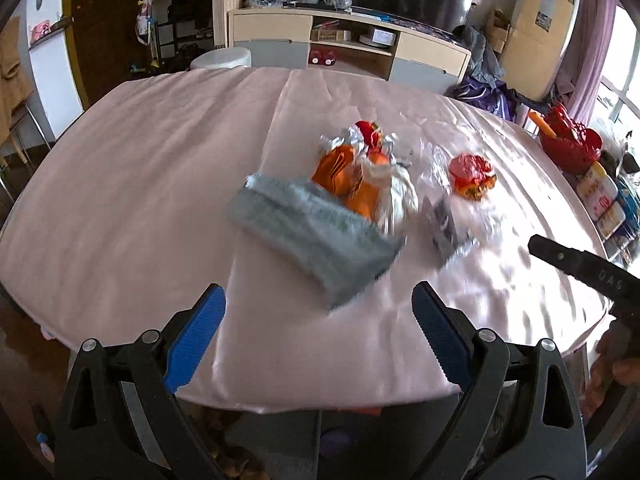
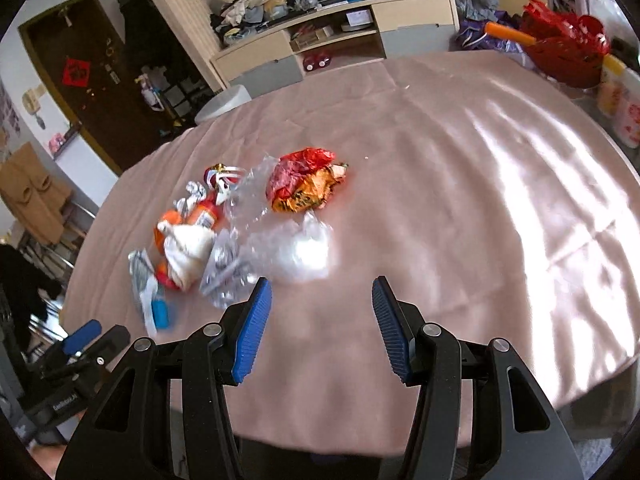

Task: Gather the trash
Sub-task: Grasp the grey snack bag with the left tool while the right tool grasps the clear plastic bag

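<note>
Both grippers hang above the near edge of a round table (image 1: 120, 184) draped in a shiny pink cloth, and neither has anything in it. The left gripper (image 1: 319, 304) has its blue pads spread wide apart with only bare cloth showing between them. The right gripper (image 2: 322, 300) is likewise released, jaws parted over empty cloth, nothing touching the pads.

The trash sits in a loose heap toward the middle of the table, well ahead of both sets of fingers. From the left wrist view, the nearest piece is a grey bag (image 1: 316, 236) lying flat (blurred, so I cannot read any print on it), with orange wrappers (image 1: 352, 176) and crumpled silver foil (image 1: 396, 196) poking out of or resting against its far end. Just to the right, apart from that pile, lies a red wrapper (image 1: 470, 174), and between them clear plastic (image 1: 452, 236) that is hard to make out.

From the right wrist view the same heap lies left of the gripper: the red wrapper (image 2: 304, 184) farthest back, clear plastic (image 2: 292, 248) just ahead of the left pad, orange wrappers (image 2: 188, 236) beside it.

A red basket (image 1: 570, 144) stands at the table's far right edge, and a cream cabinet (image 1: 348, 40) runs along the wall behind
</note>
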Action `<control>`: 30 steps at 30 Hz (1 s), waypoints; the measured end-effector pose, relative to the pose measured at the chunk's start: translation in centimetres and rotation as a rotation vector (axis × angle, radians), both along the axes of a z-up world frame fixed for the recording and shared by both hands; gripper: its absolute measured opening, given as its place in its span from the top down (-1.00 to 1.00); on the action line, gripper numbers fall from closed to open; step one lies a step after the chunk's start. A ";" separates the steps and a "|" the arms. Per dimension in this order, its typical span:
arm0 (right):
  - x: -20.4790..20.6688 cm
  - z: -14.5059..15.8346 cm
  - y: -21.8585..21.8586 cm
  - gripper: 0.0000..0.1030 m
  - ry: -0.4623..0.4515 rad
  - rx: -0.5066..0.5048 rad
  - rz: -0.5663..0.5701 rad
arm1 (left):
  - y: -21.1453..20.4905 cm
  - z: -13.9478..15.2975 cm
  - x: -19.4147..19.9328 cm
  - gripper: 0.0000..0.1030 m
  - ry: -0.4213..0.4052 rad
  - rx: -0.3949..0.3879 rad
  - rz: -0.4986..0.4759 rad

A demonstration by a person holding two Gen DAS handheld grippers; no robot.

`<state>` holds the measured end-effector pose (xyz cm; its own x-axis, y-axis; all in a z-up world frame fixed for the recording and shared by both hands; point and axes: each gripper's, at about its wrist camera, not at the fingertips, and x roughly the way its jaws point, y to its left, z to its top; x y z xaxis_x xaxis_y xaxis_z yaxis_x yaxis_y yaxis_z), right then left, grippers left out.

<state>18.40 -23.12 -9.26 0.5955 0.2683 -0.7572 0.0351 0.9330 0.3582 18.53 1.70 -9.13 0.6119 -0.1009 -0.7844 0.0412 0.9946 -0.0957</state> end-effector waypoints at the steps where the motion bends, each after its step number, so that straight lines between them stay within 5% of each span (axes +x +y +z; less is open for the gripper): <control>1: 0.5 -0.4 0.1 -0.05 0.002 0.020 0.000 | -0.2 -0.2 0.4 -0.74 -0.001 0.000 -0.002; 11: 2.8 -2.3 0.5 -0.03 0.015 0.069 0.000 | -1.7 -1.6 3.3 -0.74 -0.007 0.023 -0.015; 13: 2.7 -2.3 0.7 0.14 0.004 0.064 0.014 | -1.6 -1.8 3.7 -0.71 -0.011 0.019 -0.017; 18: 3.0 -2.3 1.7 0.56 -0.005 0.024 0.057 | -1.2 -1.7 3.9 -0.30 -0.029 0.000 -0.029; 24: 2.8 -1.8 2.0 0.62 -0.022 -0.003 0.065 | 0.3 -1.6 3.6 0.17 -0.022 -0.030 -0.040; 30: 2.1 -0.3 1.7 0.64 -0.062 -0.027 0.055 | 2.1 -1.0 2.9 0.32 -0.030 -0.060 -0.025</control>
